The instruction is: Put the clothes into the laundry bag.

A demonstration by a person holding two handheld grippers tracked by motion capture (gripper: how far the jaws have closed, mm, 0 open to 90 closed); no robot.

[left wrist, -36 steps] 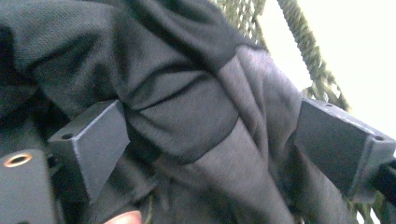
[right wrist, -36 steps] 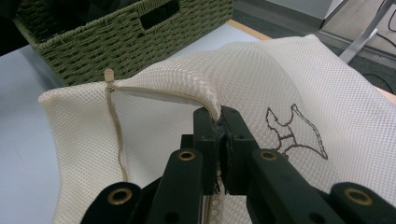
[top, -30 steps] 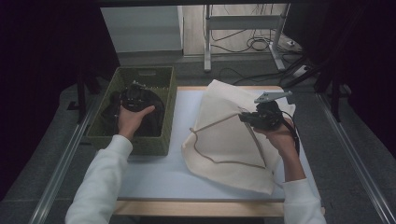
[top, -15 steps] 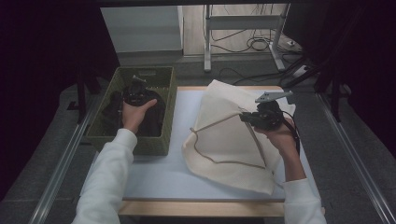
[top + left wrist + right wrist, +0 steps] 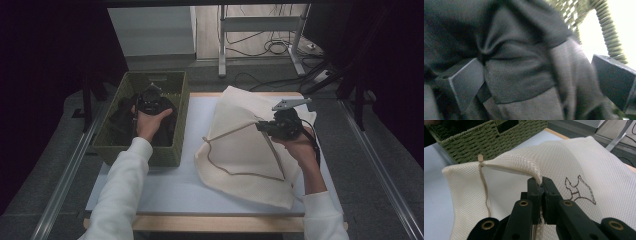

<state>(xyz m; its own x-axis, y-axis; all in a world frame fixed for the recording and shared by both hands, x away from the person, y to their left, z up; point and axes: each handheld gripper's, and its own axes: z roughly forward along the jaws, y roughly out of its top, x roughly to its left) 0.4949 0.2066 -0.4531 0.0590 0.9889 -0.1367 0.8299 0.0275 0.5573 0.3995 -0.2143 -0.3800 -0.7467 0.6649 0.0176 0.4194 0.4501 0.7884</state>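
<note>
Dark cloth in the woven basket, mesh bag held open beside it

From the high view, the left gripper had sunk a little lower into the green basket than a second before, over the dark garment, while the right gripper had kept its place, lifting the rim of the cream mesh bag on the white table; in the left gripper view the jaws had just been opening and stood wide apart, dark garment bunched between them but not yet pinched, which reads as a grasp about to be made; in the right gripper view the jaws were clamped tight on the bag's zipper edge, keeping the mouth up, ready to receive the cloth
</note>
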